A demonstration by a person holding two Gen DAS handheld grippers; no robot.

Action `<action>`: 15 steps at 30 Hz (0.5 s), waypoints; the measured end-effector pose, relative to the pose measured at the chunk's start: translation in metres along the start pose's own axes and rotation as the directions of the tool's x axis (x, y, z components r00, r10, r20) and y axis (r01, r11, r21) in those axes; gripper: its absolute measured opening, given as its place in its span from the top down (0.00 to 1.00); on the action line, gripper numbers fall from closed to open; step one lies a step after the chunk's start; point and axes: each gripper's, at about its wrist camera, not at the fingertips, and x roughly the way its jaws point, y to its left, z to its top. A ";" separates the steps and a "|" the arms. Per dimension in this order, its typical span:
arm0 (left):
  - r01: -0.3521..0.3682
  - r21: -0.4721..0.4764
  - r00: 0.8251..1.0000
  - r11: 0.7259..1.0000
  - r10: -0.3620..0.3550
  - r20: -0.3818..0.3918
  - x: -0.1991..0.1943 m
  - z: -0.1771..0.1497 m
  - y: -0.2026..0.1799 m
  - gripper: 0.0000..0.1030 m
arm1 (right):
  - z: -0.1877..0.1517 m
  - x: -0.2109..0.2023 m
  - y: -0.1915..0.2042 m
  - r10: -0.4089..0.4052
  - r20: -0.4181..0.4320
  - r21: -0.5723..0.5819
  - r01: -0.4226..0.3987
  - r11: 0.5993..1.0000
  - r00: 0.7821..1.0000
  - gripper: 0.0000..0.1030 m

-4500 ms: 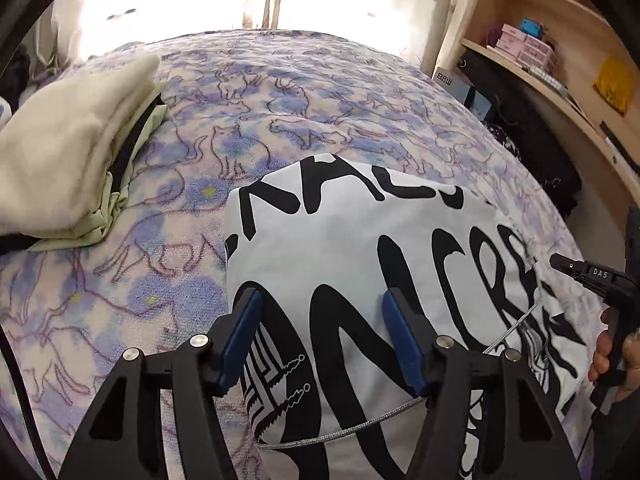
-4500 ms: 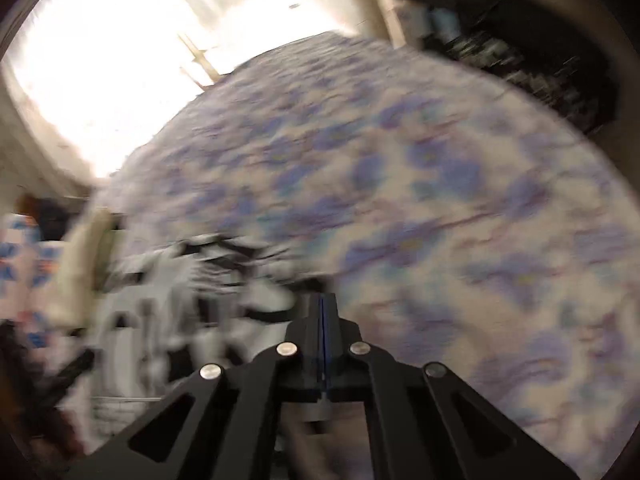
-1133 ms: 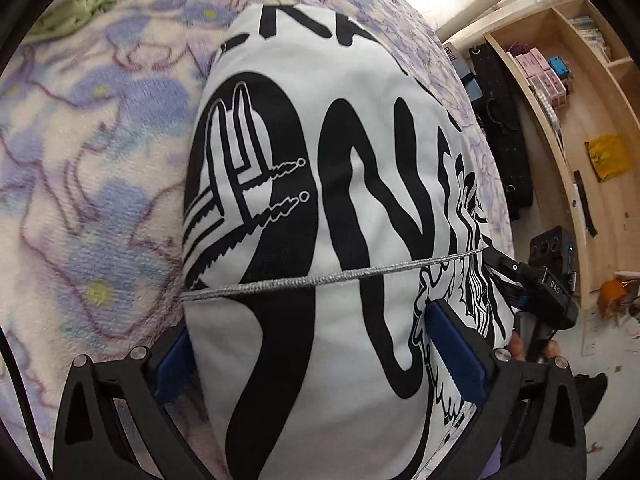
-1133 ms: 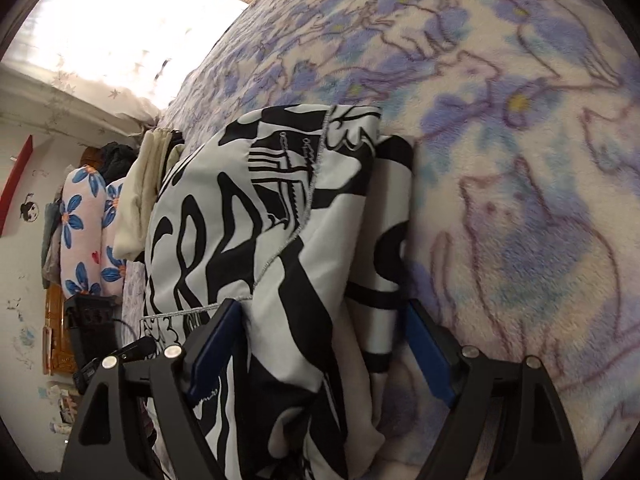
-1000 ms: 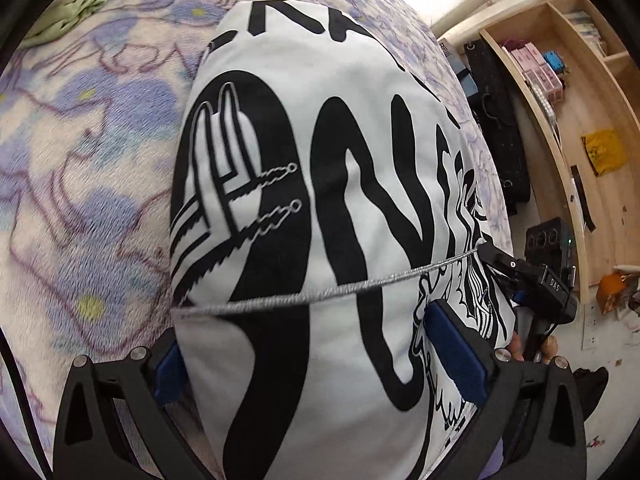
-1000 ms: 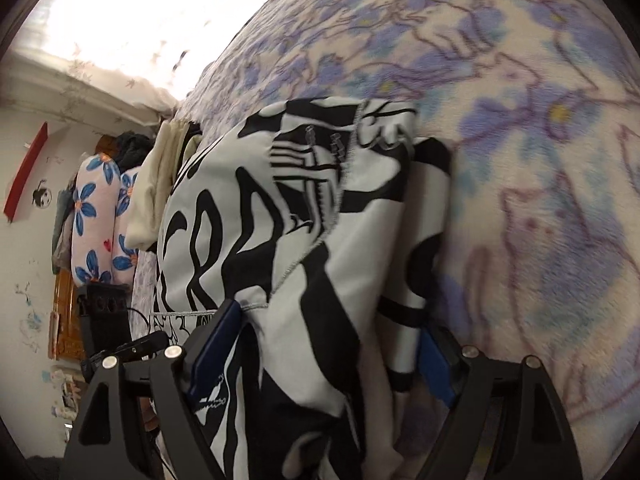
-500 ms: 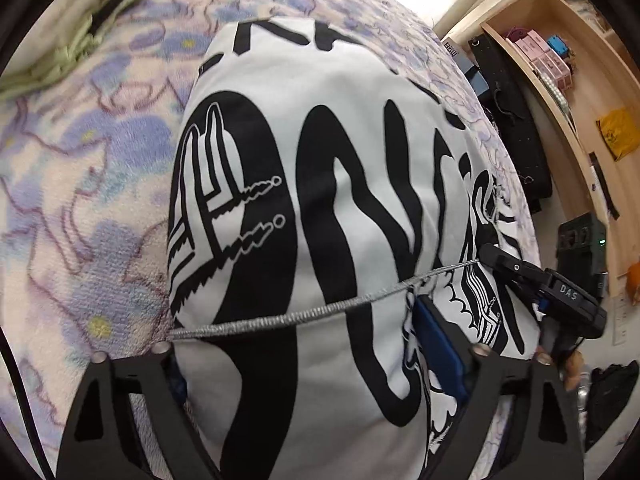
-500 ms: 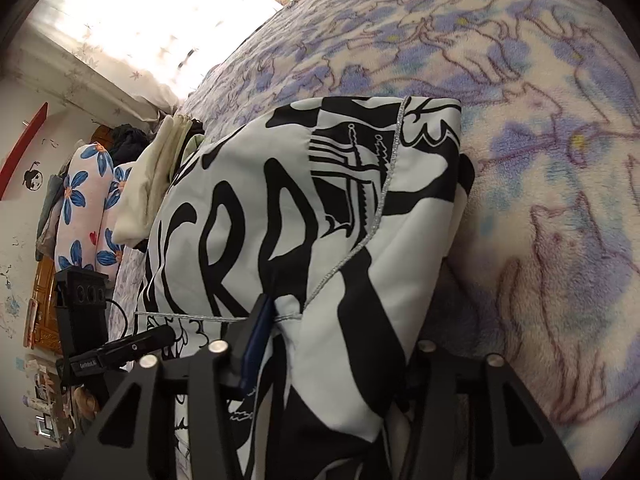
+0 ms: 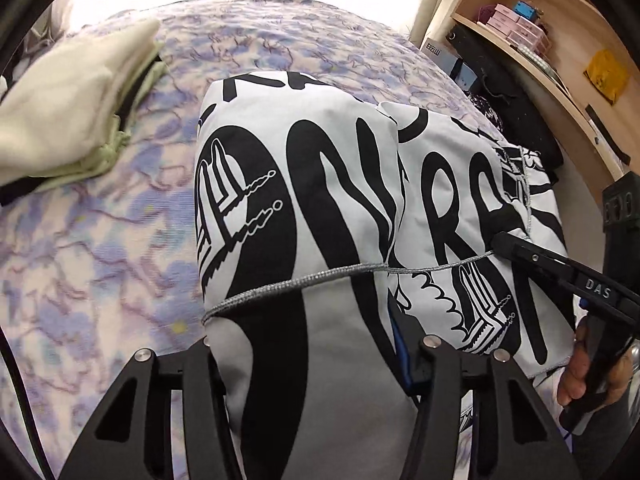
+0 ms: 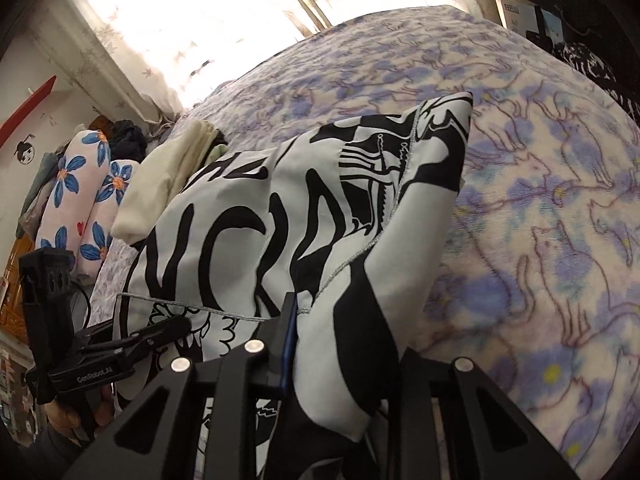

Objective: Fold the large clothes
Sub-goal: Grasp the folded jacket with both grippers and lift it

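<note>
Both grippers, left (image 9: 310,354) and right (image 10: 346,334), closing on black-and-white garment (image 9: 320,184), apparently pinching near edge; next: carry fold across bed (image 10: 540,160)

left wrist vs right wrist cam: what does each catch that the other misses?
Left wrist only: wooden shelves with pink boxes.
Right wrist only: flower-print pillows, red wall shelf.
Both: the black-and-white garment bunched between each closing hand-held gripper's jaws, cream folded clothes, cat-print blanket, and the opposite hand-held gripper.
</note>
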 end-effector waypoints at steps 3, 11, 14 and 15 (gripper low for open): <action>-0.021 0.013 1.000 1.000 0.021 0.014 -0.026 -0.003 0.018 0.50 | -0.003 -0.003 0.026 0.019 0.013 -0.008 -0.019 1.000 1.000 0.79; -0.092 0.025 0.994 0.995 0.091 0.060 -0.118 0.007 0.095 0.50 | 0.012 0.008 0.123 0.111 0.040 -0.058 -0.108 0.992 0.993 0.79; -0.128 0.024 0.989 0.991 0.126 0.074 -0.147 0.019 0.127 0.50 | 0.029 0.025 0.166 0.152 0.034 -0.085 -0.149 0.985 0.988 0.79; -0.140 0.024 0.987 0.990 0.138 0.078 -0.156 0.027 0.141 0.50 | 0.037 0.033 0.180 0.165 0.033 -0.092 -0.161 0.983 0.986 0.79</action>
